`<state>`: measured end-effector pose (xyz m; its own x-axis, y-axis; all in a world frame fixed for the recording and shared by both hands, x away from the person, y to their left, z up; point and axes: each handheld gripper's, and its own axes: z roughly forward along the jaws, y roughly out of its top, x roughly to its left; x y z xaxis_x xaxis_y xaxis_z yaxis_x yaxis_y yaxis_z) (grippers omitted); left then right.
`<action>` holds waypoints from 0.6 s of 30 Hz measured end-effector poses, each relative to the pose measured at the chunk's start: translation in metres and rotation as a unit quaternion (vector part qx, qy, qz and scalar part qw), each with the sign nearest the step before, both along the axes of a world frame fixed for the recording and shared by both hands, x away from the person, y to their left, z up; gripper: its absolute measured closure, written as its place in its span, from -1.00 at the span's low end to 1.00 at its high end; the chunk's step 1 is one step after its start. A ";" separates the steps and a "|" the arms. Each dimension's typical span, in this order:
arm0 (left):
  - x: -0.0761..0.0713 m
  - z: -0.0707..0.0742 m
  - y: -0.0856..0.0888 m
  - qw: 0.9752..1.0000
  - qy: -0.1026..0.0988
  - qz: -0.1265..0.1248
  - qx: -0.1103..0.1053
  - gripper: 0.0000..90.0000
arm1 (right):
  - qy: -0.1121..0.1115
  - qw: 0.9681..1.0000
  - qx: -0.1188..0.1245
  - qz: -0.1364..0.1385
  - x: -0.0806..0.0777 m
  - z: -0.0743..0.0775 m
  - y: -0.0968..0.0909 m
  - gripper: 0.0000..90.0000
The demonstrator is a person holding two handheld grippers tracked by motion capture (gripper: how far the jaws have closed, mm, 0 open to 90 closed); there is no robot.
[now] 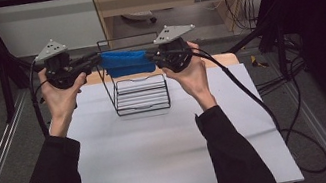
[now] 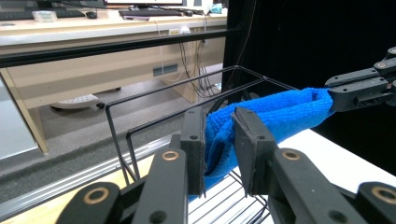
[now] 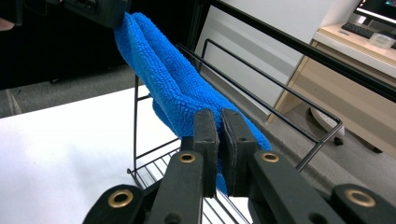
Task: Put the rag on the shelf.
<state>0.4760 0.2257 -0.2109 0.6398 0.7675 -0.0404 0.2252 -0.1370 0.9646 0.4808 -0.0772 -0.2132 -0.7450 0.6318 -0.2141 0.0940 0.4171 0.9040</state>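
While both grippers hold it taut, the blue cloth [image 1: 126,62] hangs stretched between them, directly above the wire rack [image 1: 141,95]. The right gripper [image 3: 219,140] has its jaws pressed together on one end of the cloth, which runs ahead of them toward the other hand. The left gripper [image 2: 218,149] stands partly spread; the cloth end sits between its jaws, touching the left pad, with a visible gap at the right one. Judgement: the stretch keeps the cloth flat and level for draping over the rack's top rail. The left hold looks loose and could slip.
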 end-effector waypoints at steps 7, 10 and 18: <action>0.001 0.010 -0.004 1.000 0.000 -0.002 0.007 0.81 | 0.003 1.000 -0.007 0.002 -0.001 -0.002 0.001 0.91; 0.003 0.009 -0.006 1.000 0.015 -0.010 0.021 0.93 | 0.004 1.000 -0.009 0.002 -0.002 -0.002 0.002 0.91; 0.001 -0.012 -0.011 0.996 0.054 -0.035 0.068 1.00 | 0.010 1.000 -0.012 0.002 -0.002 -0.004 0.003 0.89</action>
<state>0.4772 0.2143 -0.2229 0.6898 0.7239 -0.0102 0.3116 -0.2841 0.9068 0.4786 -0.0740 -0.2168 -0.7517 0.6238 -0.2141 0.1110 0.4396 0.8913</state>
